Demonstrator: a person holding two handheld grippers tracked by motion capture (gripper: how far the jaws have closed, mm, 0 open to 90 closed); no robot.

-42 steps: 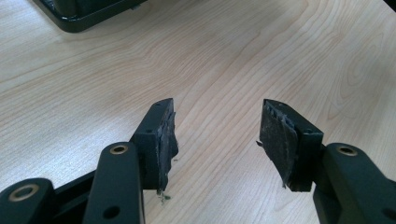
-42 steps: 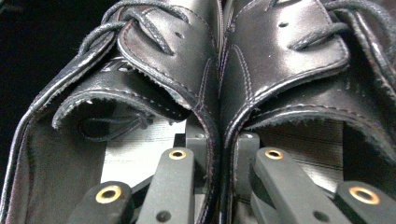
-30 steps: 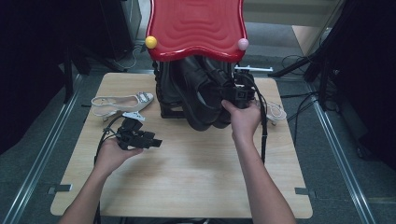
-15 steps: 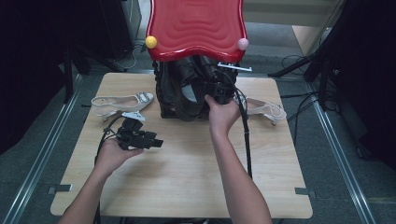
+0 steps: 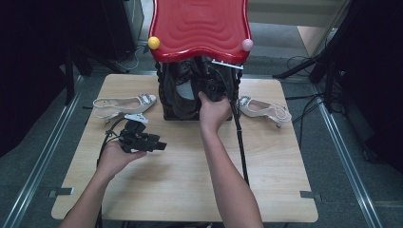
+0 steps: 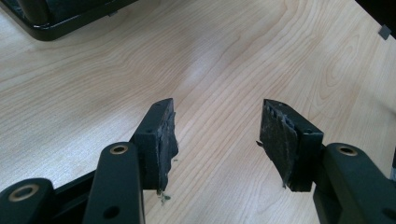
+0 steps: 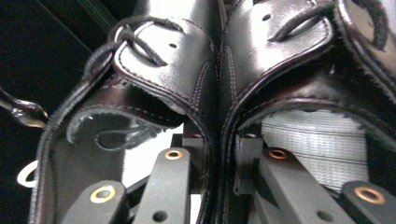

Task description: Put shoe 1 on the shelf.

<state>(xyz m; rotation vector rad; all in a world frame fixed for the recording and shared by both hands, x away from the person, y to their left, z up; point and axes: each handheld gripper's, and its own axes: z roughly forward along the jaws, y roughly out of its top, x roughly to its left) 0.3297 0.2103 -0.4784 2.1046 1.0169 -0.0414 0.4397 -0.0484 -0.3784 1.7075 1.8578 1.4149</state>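
The right hand-held gripper (image 5: 209,88) has just been opening, one jaw inside each of two black lace-up leather boots (image 7: 205,88) at the pale wooden desk's (image 5: 190,175) far edge, their inner walls between the jaws. The left hand-held gripper (image 6: 217,135) hovers apart, empty.

On the counter (image 5: 190,175), the right gripper (image 5: 212,89) is being held by the right hand (image 5: 215,113) at the black boots (image 5: 183,90) under a red seat (image 5: 199,26), while the left gripper (image 5: 140,140) is being rested near a pale sandal (image 5: 121,105), another sandal (image 5: 263,110) lying well apart.
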